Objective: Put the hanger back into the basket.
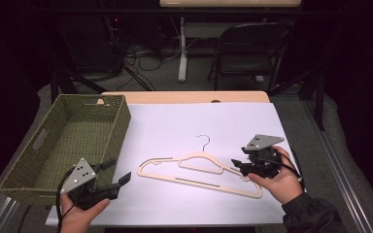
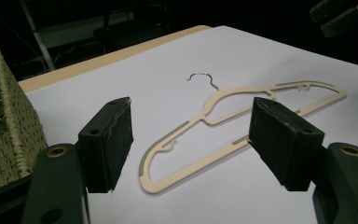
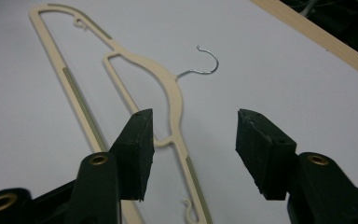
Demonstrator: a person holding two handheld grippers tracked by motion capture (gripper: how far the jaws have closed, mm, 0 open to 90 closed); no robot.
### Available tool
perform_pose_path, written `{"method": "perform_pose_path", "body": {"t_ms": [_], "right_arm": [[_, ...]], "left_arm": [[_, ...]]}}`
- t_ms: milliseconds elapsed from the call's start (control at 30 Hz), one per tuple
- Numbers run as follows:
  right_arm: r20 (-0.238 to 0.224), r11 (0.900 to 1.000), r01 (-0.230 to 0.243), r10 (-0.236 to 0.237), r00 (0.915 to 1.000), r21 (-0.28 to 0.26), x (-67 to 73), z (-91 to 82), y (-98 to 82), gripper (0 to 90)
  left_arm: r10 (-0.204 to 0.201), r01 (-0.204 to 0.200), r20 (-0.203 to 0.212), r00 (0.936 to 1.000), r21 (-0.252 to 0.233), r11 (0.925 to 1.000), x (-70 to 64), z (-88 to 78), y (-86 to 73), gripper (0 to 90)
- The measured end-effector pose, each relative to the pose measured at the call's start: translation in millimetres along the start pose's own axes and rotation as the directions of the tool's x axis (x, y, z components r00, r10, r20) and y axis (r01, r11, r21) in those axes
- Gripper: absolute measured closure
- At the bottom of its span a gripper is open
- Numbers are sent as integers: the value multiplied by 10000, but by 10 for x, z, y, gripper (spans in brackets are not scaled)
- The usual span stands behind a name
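Your right gripper (image 1: 241, 165) sits at the hanger's (image 1: 200, 171) right end with its 2 jaws partly open; the hanger's bar runs below the gap, and the pads grip nothing. Your left gripper (image 1: 114, 175) hovers off the hanger's left end, jaws wide apart and holding nothing. The cream hanger lies flat on the white sheet (image 1: 175, 126), its wire hook (image 1: 203, 141) pointing away from you. No brand, label or writing is legible on any item. Left of the hanger, 1 green woven basket (image 1: 121, 121) stands on the table edge; nothing is visible inside it.
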State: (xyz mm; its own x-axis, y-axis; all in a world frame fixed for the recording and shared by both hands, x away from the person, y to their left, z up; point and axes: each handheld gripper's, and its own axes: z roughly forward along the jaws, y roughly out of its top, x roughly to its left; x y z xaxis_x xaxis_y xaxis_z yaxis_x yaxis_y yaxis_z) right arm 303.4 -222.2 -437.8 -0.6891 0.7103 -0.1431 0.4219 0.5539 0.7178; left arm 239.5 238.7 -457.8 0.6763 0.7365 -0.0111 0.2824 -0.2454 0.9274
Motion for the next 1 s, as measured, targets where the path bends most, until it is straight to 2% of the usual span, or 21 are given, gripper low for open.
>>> {"method": "perform_pose_path", "body": {"t_ms": [33,167,267,300,333,367,433,500,567,600,667,700,733,767,800,867,1000], "right_arm": [[-20,9999,98,-98,9999,117,7,26,18,483],[-600,9935,518,-459,9971,1015,24,147,107,529],[-724,9888,790,-702,9949,1269,28,194,140,541],[-894,9839,997,-871,9922,1484,26,239,170,548],[-894,9839,997,-871,9922,1484,26,239,170,548],[-1174,9755,1142,-931,9887,1882,21,277,198,549],[-1262,9718,1208,-964,9873,2025,22,303,209,550],[-1519,9597,1442,-1094,9823,2413,25,373,232,550],[-1666,9535,1449,-1028,9806,2643,32,413,242,551],[-1716,9481,1514,-1057,9795,2798,36,431,248,551],[-1745,9458,1562,-1091,9786,2848,42,454,249,552],[-1733,9369,1637,-1138,9783,3089,48,465,255,553],[-1783,9368,1648,-1133,9774,3085,52,490,252,555],[-1786,9279,1760,-1219,9763,3288,59,525,259,560],[-1786,9279,1760,-1219,9763,3288,59,525,259,560],[-1900,9166,1906,-1295,9732,3515,62,574,275,569],[-1989,9050,2069,-1400,9700,3718,63,631,306,581]], "left_arm": [[-54,54,-6,10000,0,10000,0,-2,-5,307],[-36,36,34,10000,18,10000,-3,-12,-16,307],[-43,42,40,10000,23,10000,-10,-12,-19,309],[-19,19,27,10000,42,10000,-12,-14,-19,309],[-8,8,43,10000,67,10000,-13,-16,-20,309],[-2,2,71,10000,74,10000,-14,-16,-25,309],[2,-2,58,10000,72,10000,-16,-15,-30,309],[-17,16,68,10000,105,9999,-17,-15,-36,310],[-12,11,79,10000,124,9999,-19,-16,-39,310],[10,-11,81,10000,136,9999,-18,-16,-40,310],[20,-22,92,10000,164,9999,-18,-17,-41,312],[25,-27,91,10000,178,9998,-17,-17,-42,312],[26,-28,95,10000,186,9998,-16,-17,-43,313],[20,-22,105,9999,181,9998,-14,-16,-46,313],[20,-22,105,9999,181,9998,-14,-16,-46,313],[13,-15,102,9999,198,9998,-17,-16,-47,313],[9,-11,115,9999,194,9998,-15,-14,-48,315]]}}
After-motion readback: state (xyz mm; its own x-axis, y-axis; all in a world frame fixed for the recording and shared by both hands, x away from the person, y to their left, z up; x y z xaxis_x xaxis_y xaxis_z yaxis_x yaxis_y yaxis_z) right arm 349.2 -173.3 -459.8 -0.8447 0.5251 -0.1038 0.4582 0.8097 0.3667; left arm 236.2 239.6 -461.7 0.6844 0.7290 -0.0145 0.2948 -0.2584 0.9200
